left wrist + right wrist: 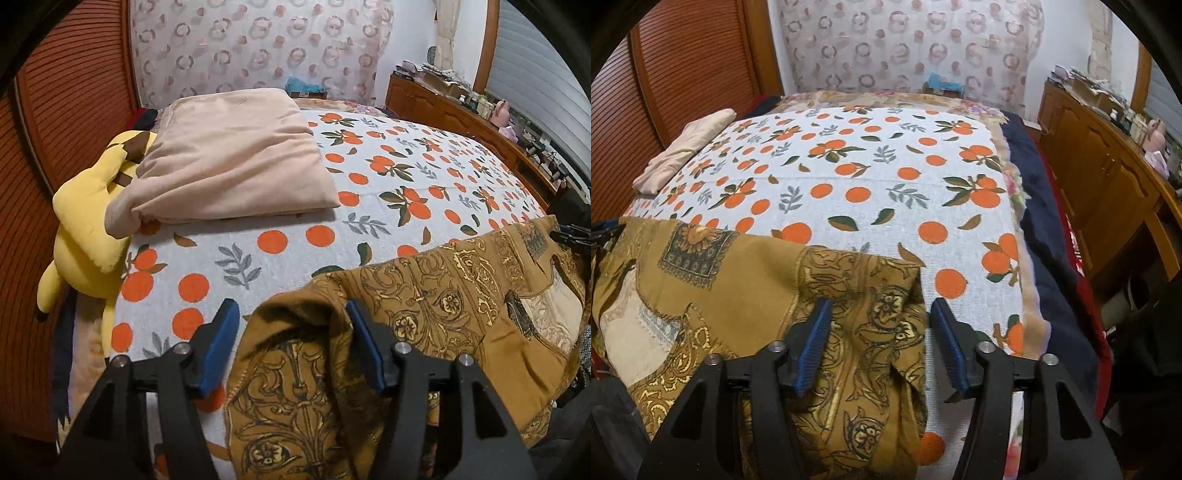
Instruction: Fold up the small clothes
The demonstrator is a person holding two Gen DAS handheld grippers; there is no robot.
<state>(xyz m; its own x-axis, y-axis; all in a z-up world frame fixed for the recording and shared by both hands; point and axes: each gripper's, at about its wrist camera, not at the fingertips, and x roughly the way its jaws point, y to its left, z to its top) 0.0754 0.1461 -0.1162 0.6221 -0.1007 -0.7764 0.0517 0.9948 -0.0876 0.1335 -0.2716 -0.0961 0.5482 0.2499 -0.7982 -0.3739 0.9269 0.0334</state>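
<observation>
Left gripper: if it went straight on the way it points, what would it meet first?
Most likely the brown patterned garment bunched between the open left gripper, then the orange-print bedcover beyond; depth is unclear.

A bed covered by a white sheet printed with oranges fills mid-frame. Upper left, a slatted reddish wooden panel; top centre, a ring-patterned curtain; right edge, a cluttered wooden cabinet against a white wall.
</observation>
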